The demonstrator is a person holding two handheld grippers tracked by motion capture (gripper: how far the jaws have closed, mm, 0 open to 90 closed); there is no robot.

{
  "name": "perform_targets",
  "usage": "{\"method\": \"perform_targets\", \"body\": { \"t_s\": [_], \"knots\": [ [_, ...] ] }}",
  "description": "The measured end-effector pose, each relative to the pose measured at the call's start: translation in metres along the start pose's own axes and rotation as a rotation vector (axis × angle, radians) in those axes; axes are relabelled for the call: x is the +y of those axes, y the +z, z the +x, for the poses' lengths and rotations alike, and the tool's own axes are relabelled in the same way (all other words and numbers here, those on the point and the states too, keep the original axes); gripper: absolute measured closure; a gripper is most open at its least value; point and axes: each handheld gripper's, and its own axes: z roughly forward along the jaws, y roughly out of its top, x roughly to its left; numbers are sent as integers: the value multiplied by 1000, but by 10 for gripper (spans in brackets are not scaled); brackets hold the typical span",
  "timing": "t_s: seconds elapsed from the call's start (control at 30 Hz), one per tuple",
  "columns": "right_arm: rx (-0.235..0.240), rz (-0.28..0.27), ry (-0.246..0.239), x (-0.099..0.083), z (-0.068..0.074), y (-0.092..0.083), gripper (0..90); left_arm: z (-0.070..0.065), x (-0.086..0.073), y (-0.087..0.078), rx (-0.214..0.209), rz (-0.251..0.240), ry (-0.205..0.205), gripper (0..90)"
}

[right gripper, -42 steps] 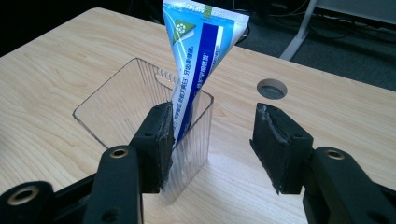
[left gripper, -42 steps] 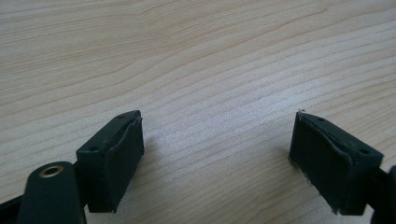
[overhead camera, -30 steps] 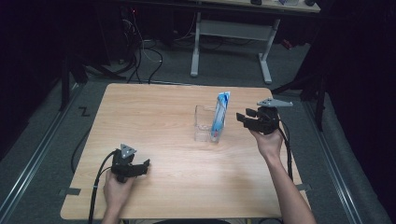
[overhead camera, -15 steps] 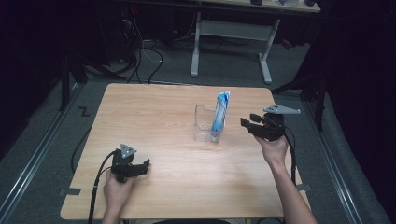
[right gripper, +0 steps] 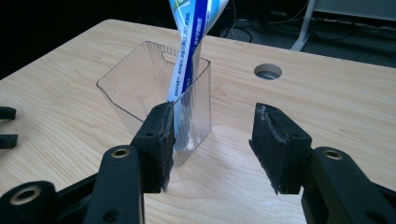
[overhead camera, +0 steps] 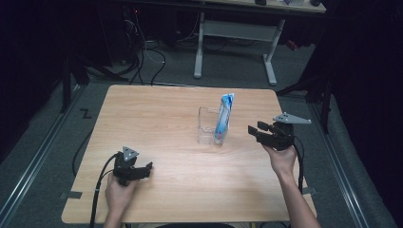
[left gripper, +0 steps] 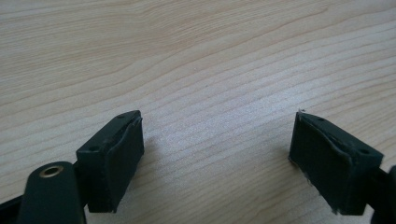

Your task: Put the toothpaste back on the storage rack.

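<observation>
Right tongs (right gripper: 212,142) gape empty near the clear cup (right gripper: 159,98); left tongs (left gripper: 219,163) likewise.

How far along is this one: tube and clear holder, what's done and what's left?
Looks done: the blue-and-white tube stands tilted inside the clear holder on the table. In hand: nothing; the right gripper is beside the holder with open, empty jaws. The left gripper rests open near the front edge. Left: seemingly gripping the tube or holder, not yet begun.
</observation>
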Motion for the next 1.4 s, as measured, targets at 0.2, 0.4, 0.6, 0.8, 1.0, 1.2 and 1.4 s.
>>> {"method": "perform_targets", "body": {
  "t_s": [0.2, 0.4, 0.6, 0.8, 1.0, 1.2, 1.4],
  "knots": [
    [-4, -4, 6, -8, -1, -3, 494, 0, 0, 0, 0, -1, 0, 182],
    [-7, -7, 17, -17, -2, -5, 496, 0, 0, 0, 0, 0, 0, 182],
    [-17, -2, 17, -28, -3, -5, 504, 0, 0, 0, -1, 1, 0, 181],
    [-17, -23, 29, -36, -3, -5, 514, 0, 0, 0, -1, 1, 0, 182],
    [-17, -21, 41, -44, -3, 0, 516, 0, 0, 0, 0, 1, 0, 181],
    [-22, -13, 50, -50, -2, 5, 517, 0, 0, 0, 0, 1, 0, 181],
    [-24, -3, 47, -52, -1, 7, 517, 0, 0, 0, 0, 1, 0, 182]
  ]
}}
